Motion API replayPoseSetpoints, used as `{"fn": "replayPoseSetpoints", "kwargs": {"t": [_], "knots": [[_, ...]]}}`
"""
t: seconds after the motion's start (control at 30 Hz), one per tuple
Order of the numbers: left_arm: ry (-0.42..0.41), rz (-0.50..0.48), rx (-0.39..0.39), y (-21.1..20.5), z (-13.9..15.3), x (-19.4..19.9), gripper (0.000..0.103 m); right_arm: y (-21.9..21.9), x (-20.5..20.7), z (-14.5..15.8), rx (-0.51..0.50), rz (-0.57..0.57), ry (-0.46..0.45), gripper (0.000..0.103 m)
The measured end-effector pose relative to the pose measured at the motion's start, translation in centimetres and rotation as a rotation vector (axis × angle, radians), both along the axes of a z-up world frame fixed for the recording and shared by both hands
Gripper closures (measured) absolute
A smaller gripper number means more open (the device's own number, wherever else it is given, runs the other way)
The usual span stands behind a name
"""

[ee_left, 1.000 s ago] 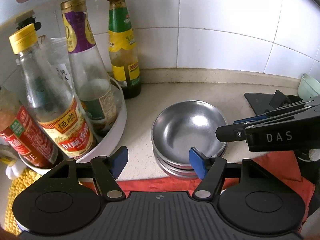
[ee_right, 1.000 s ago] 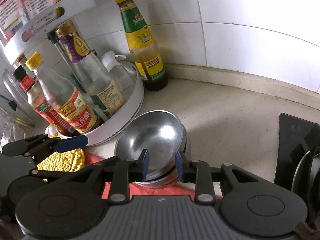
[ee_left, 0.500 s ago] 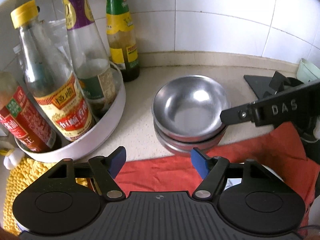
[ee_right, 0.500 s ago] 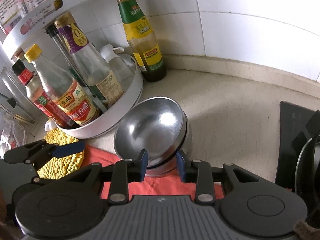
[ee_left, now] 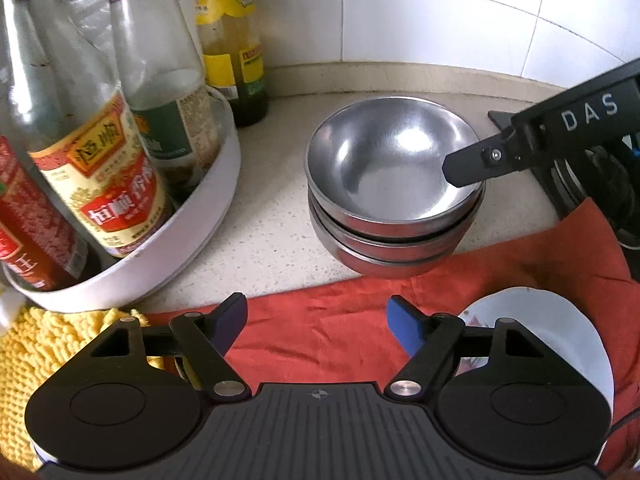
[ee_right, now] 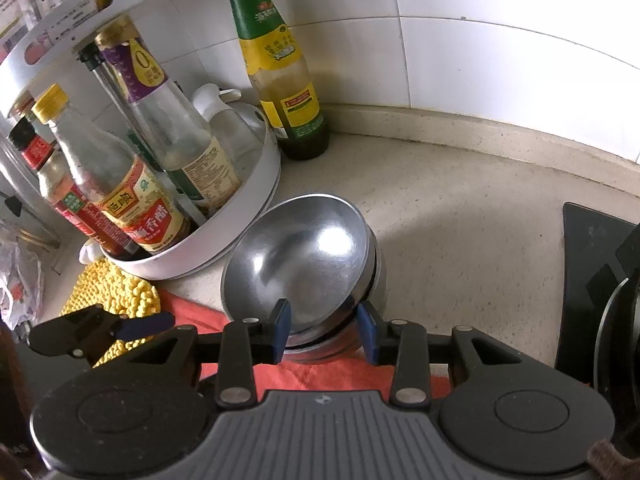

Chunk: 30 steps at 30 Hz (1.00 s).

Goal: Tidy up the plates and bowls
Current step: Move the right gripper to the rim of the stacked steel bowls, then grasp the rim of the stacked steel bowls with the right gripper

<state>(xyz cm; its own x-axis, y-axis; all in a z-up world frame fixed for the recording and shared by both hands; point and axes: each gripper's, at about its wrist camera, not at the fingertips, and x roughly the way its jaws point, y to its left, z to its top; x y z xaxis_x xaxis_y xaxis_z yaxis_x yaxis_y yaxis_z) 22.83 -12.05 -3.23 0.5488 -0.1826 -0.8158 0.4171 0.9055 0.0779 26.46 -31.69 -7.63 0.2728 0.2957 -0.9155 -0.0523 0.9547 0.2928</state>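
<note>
Left gripper [ee_left: 316, 322] and right gripper [ee_right: 322, 330] showing matte black bodies, blue finger pads [ee_left: 402, 322], silver pivot screws, ribbed grey top plates; right one's side wearing white "DAS" lettering.

Walls: glossy white square ceramic tiles [ee_right: 500, 12] with thin grey grout lines, meeting in a curved corner behind the work area. A beige stone upstand strip [ee_left: 400, 74] runs along the foot of the wall. Work surface: speckled beige stone tabletop [ee_right: 460, 216], matt, with light soiling along the rear edge. Lighting: bright, diffuse daylight, giving soft reflections on the tiles. Floor and windows are not in view.
</note>
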Motion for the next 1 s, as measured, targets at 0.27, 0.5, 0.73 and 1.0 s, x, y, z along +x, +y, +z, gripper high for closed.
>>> {"fn": "replayPoseSetpoints", "kwargs": {"t": [0.27, 0.5, 0.73, 1.0], "knots": [[0.030, -0.087, -0.005, -1.3, -1.6, 1.7, 0.020, -0.5, 0.8, -0.9, -0.013, -0.034, 0.016, 0.066], [0.058, -0.162, 0.003, -2.7, -3.5, 3.6, 0.020, -1.6, 1.8, -2.7, 0.008, -0.079, 0.058, 0.064], [0.059, -0.248, 0.017, -4.1, -4.5, 5.3, 0.012, -2.3, 3.0, -4.3, 0.041, -0.098, 0.089, 0.061], [0.010, -0.318, 0.018, -5.1, -5.3, 6.4, 0.002, -2.6, 4.3, -6.4, 0.086, -0.112, 0.133, 0.060]]}}
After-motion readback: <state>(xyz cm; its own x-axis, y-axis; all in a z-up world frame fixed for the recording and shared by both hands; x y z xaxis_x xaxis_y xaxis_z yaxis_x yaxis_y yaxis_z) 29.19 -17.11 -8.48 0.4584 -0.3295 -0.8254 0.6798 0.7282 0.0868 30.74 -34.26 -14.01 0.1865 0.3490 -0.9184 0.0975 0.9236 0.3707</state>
